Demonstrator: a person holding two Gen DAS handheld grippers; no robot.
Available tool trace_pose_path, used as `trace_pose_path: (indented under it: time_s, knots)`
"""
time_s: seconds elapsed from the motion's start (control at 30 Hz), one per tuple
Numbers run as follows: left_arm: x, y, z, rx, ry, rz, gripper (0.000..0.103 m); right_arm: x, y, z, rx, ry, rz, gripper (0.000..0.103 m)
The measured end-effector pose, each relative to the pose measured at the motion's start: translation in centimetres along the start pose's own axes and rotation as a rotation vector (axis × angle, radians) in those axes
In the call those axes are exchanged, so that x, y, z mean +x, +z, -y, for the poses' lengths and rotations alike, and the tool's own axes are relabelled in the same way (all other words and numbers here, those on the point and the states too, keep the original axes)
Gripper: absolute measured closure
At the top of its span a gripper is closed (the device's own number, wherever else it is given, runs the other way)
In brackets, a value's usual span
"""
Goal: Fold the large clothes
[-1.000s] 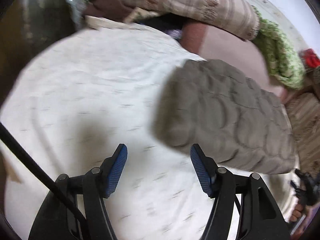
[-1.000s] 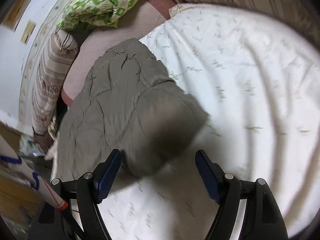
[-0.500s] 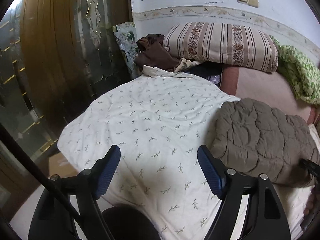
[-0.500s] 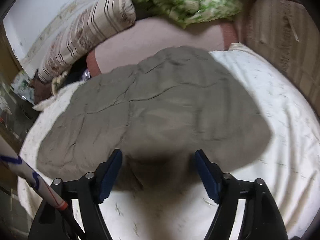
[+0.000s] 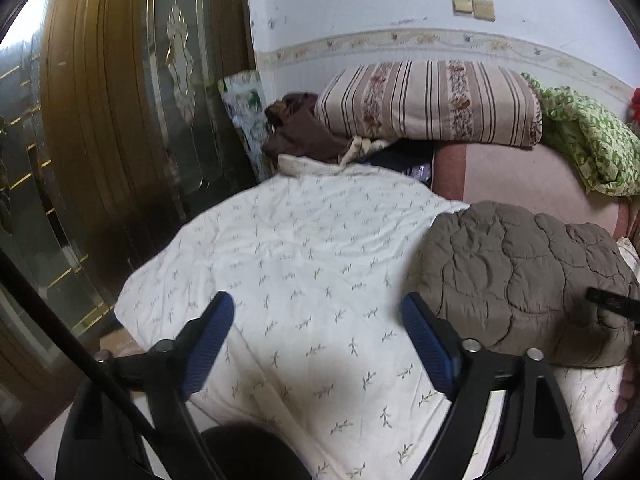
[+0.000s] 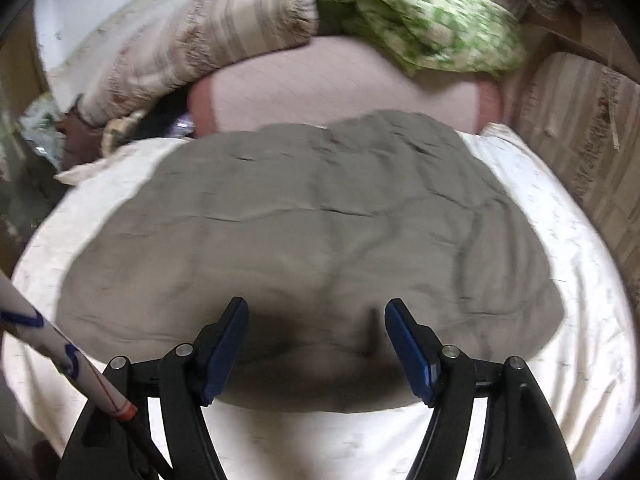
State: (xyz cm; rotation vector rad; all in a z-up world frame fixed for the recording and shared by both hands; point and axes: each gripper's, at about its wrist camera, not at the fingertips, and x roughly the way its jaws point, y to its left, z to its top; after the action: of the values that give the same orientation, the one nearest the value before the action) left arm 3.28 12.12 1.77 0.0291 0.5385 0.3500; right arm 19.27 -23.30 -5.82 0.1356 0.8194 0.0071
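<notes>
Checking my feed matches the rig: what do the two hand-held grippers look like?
Both are black frames with silver pivot screws and ribbed blue finger pads. The left hand-held gripper has a black cable alongside; the right hand-held gripper has a white rod with blue markings and a red band.

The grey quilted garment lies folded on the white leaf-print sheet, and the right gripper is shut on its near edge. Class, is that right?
Not quite. The right gripper is open, jaws apart over the grey quilted garment, gripping nothing, as the right wrist view shows. It does lie folded on the white leaf-print sheet.
</notes>
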Motion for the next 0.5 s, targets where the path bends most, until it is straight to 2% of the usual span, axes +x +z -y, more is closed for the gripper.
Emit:
trace_pose_path:
  time_s: [0.1,0.23,0.4,0.5]
  knots:
    - [-0.3,0.1,-0.2,-0.002,-0.01,0.003,0.014,2.8,-0.3,-2.2,-0.014,0.02,-0.047,0.027]
    - [0.2,0.0,-0.3,-0.01,-0.01,-0.032,0.014,6.1,-1.3,-2.6,-0.012,-0.031,-0.087,0.024]
    - [1.0,-0.2,0.3,0.003,0.0,-0.057,0.014,3.7,-1.6,-2.2,-0.057,-0.039,-0.055,0.024]
    - [1.4,-0.5,0.7,0.014,-0.019,-0.077,0.014,2.3,-2.5,-0.1,-0.063,-0.075,-0.018,0.024]
